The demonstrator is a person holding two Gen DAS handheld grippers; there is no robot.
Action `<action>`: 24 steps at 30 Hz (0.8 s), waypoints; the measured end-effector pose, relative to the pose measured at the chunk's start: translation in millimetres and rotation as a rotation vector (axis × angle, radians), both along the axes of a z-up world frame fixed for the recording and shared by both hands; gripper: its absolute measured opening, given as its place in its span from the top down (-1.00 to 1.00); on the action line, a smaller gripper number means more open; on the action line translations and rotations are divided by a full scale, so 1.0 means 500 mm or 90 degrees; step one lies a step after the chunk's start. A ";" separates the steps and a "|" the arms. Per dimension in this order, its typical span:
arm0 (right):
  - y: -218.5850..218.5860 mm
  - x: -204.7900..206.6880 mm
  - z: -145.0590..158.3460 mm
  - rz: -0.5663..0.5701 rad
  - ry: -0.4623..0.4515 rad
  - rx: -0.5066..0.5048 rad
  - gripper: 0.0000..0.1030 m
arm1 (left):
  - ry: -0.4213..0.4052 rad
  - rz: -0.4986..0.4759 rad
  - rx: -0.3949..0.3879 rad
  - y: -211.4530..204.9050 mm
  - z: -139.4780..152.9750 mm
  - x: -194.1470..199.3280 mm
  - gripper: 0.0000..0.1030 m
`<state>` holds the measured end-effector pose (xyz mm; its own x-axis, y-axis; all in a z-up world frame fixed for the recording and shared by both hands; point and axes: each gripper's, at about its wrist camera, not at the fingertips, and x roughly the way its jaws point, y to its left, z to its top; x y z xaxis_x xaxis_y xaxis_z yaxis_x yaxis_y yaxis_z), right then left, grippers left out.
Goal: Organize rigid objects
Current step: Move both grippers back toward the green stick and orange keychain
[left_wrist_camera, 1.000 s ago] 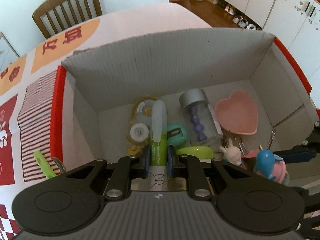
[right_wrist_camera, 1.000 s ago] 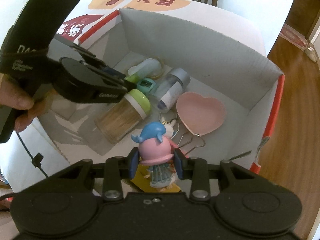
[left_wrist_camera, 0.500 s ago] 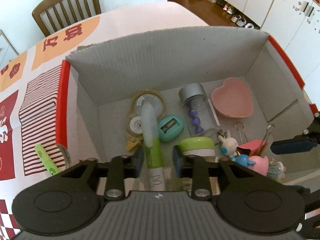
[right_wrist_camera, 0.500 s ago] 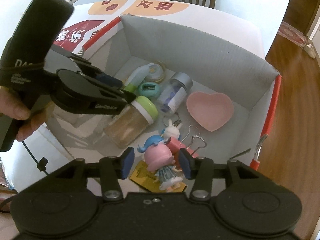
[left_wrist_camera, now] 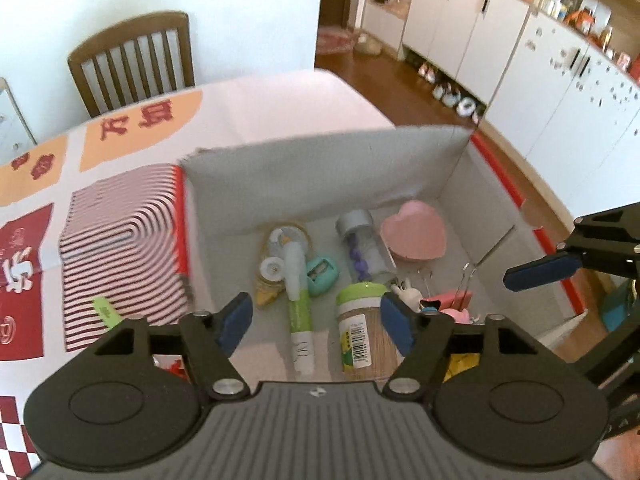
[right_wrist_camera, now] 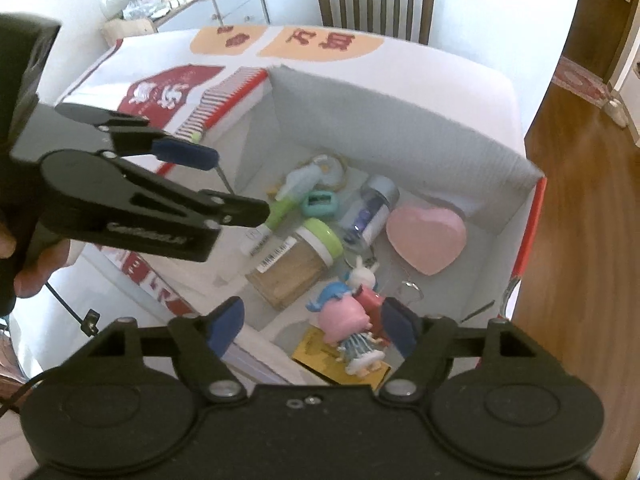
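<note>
honestly, both left gripper (left_wrist_camera: 316, 320) and right gripper (right_wrist_camera: 310, 326) are opening, empty (nothing between); leftover green marker (left_wrist_camera: 105, 311) outside the box (left_wrist_camera: 320, 172) risks being forgotten.

Red Chinese characters, too blurred to read, sit on orange patches of the box flap (right_wrist_camera: 320, 42); the jar (left_wrist_camera: 360, 332) label shows a barcode.

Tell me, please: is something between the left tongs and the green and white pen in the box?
Nothing visible. The left tongs hang above the pen, jaws opening, and only air separates them; the jar lies beside it.
</note>
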<state>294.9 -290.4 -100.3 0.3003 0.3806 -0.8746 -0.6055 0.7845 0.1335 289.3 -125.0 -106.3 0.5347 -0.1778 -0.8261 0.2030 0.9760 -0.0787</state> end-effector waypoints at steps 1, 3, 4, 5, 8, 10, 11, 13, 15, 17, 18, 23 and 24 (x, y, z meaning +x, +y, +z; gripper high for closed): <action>0.003 -0.004 0.007 -0.002 -0.003 0.003 -0.52 | -0.005 0.000 -0.007 0.010 0.008 -0.007 -0.38; 0.013 -0.013 0.023 -0.006 -0.010 0.010 -0.58 | -0.018 0.004 -0.021 0.033 0.025 -0.021 -0.38; 0.019 -0.017 0.030 -0.006 -0.015 0.011 -0.65 | -0.024 0.007 -0.024 0.046 0.032 -0.028 -0.38; 0.027 -0.023 0.039 -0.006 -0.022 0.012 -0.68 | -0.031 0.010 -0.027 0.060 0.039 -0.036 -0.40; 0.055 -0.034 0.059 0.000 -0.038 0.016 -0.79 | -0.049 0.028 -0.032 0.108 0.056 -0.056 -0.56; 0.077 -0.043 0.071 0.003 -0.047 0.021 -0.88 | -0.058 0.040 -0.034 0.141 0.065 -0.066 -0.57; 0.089 -0.046 0.075 0.004 -0.051 0.024 -0.89 | -0.061 0.045 -0.035 0.159 0.068 -0.070 -0.57; 0.114 -0.053 0.085 0.007 -0.057 0.030 -0.92 | -0.071 0.060 -0.036 0.199 0.077 -0.081 -0.57; 0.139 -0.061 0.093 0.008 -0.060 0.038 -0.94 | -0.092 0.079 -0.033 0.239 0.084 -0.090 -0.57; 0.161 -0.066 0.097 0.008 -0.060 0.047 -0.95 | -0.105 0.089 -0.034 0.273 0.091 -0.095 -0.57; 0.172 -0.069 0.099 0.008 -0.061 0.051 -0.96 | -0.109 0.093 -0.034 0.290 0.093 -0.097 -0.57; 0.233 -0.087 0.107 0.003 -0.065 0.072 -0.97 | -0.108 0.122 -0.031 0.370 0.084 -0.084 -0.65; 0.248 -0.092 0.107 0.004 -0.065 0.078 -0.97 | -0.106 0.127 -0.030 0.383 0.079 -0.079 -0.65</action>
